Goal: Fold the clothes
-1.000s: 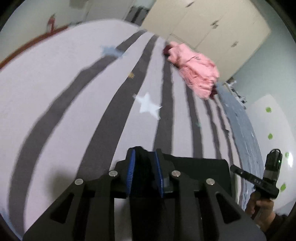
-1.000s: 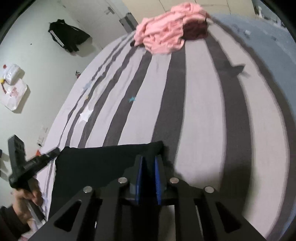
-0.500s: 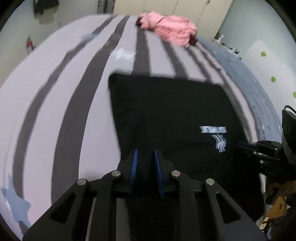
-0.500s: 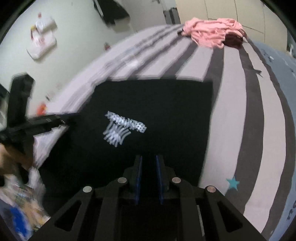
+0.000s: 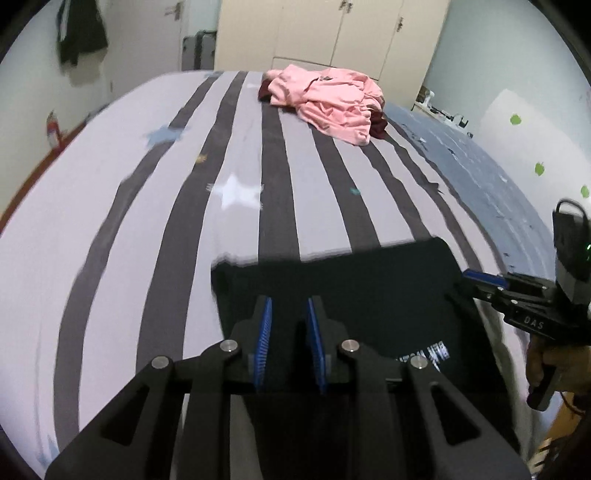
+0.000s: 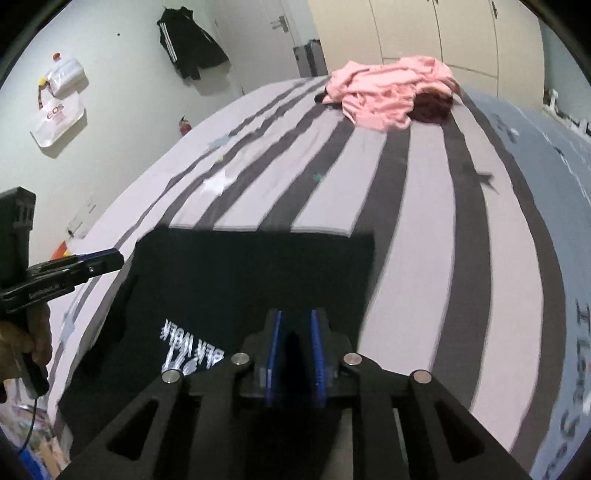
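A black T-shirt (image 5: 354,291) with white print lies flat on the striped bed near the front edge; it also shows in the right wrist view (image 6: 236,280). My left gripper (image 5: 288,314) is slightly open over the shirt's near left part, with nothing held. My right gripper (image 6: 294,325) is slightly open over the shirt's near right part, also empty. The right gripper also shows at the shirt's right edge in the left wrist view (image 5: 480,278), and the left gripper at the shirt's left edge in the right wrist view (image 6: 107,258).
A heap of pink clothes (image 5: 328,101) over a dark red garment (image 6: 432,107) lies at the far end of the bed. A blue-grey quilt (image 5: 491,173) covers the right side. Wardrobes (image 5: 332,33) stand behind; a black jacket (image 6: 192,48) hangs on the wall.
Both grippers have let go of the black shirt, which now lies spread flat on the bed. The jaws have opened a little and both views have tilted back up toward the far end.
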Demonstrator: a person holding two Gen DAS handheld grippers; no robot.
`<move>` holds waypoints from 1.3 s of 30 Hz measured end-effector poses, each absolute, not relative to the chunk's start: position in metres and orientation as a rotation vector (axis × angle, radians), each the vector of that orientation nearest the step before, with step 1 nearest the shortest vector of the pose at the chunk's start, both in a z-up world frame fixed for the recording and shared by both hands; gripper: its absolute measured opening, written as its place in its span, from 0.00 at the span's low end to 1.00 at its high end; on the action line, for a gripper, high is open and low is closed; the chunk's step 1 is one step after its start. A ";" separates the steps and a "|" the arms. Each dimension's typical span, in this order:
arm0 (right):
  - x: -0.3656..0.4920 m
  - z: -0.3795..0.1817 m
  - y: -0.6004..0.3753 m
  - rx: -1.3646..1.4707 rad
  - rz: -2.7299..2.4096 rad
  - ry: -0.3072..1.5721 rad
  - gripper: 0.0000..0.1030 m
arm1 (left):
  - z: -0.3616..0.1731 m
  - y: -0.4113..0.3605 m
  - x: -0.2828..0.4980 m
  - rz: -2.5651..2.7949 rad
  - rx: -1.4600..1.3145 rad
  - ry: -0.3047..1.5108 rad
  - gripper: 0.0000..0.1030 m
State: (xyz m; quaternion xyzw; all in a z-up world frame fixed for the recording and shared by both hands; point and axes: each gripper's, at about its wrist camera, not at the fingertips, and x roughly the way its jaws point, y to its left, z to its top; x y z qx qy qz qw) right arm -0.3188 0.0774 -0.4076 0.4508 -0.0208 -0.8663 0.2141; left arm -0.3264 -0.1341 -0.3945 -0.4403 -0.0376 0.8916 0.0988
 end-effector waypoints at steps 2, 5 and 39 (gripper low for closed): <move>-0.353 -0.415 0.067 1.244 -2.435 -0.043 0.15 | -0.406 -0.131 -0.347 2.660 -1.334 -0.035 0.17; -0.388 -0.431 0.060 1.276 -2.467 -0.035 0.15 | -0.435 -0.137 -0.367 2.666 -1.430 0.024 0.17; -0.193 -0.411 0.102 1.340 -2.337 -0.126 0.33 | -0.423 -0.124 -0.142 2.570 -1.524 -0.271 0.08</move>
